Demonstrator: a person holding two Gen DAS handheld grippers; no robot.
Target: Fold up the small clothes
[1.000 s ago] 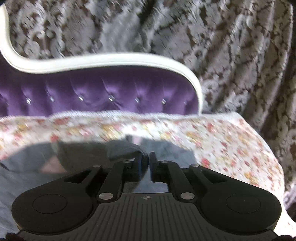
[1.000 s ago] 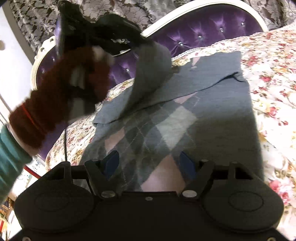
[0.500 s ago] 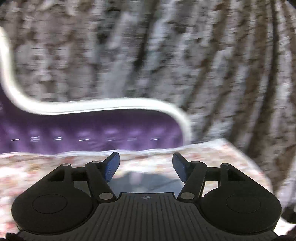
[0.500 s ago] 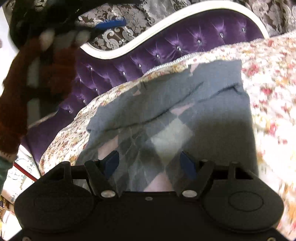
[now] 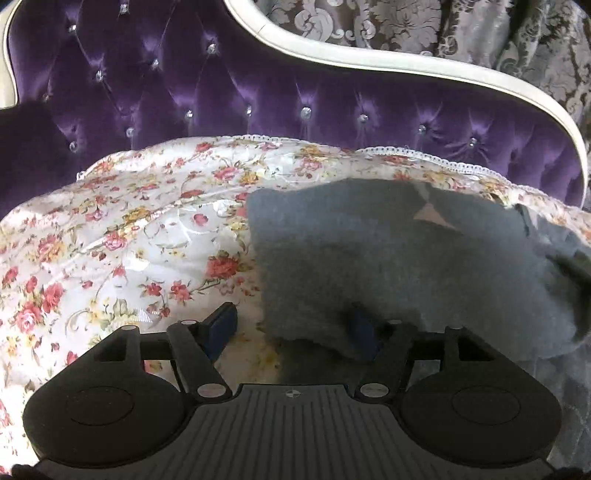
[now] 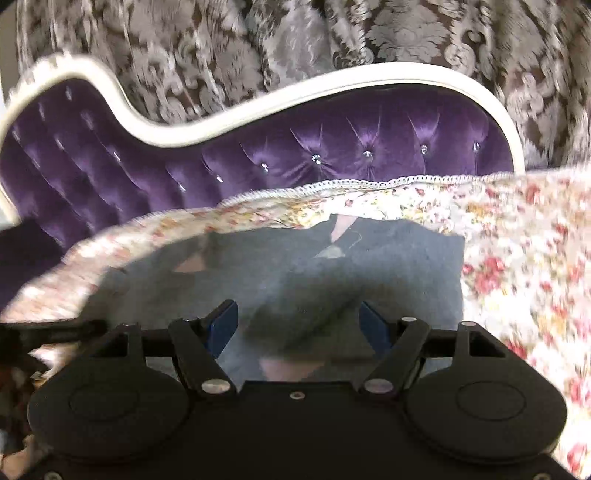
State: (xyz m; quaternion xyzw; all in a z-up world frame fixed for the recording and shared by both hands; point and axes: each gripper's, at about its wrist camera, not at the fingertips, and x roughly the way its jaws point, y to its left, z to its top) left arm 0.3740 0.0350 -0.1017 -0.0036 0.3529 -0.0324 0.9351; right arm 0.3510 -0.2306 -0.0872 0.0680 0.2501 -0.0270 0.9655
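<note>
Grey sweater (image 5: 388,258) lies on the floral bedspread (image 5: 129,229), near the purple tufted headboard (image 5: 221,92); patterned curtain (image 6: 332,33) behind. Left gripper (image 5: 291,328) jaws just been opening, now spread at the sweater's edge, fabric draped over one fingertip, no grip. Right gripper (image 6: 295,326) open, over the sweater.
</note>
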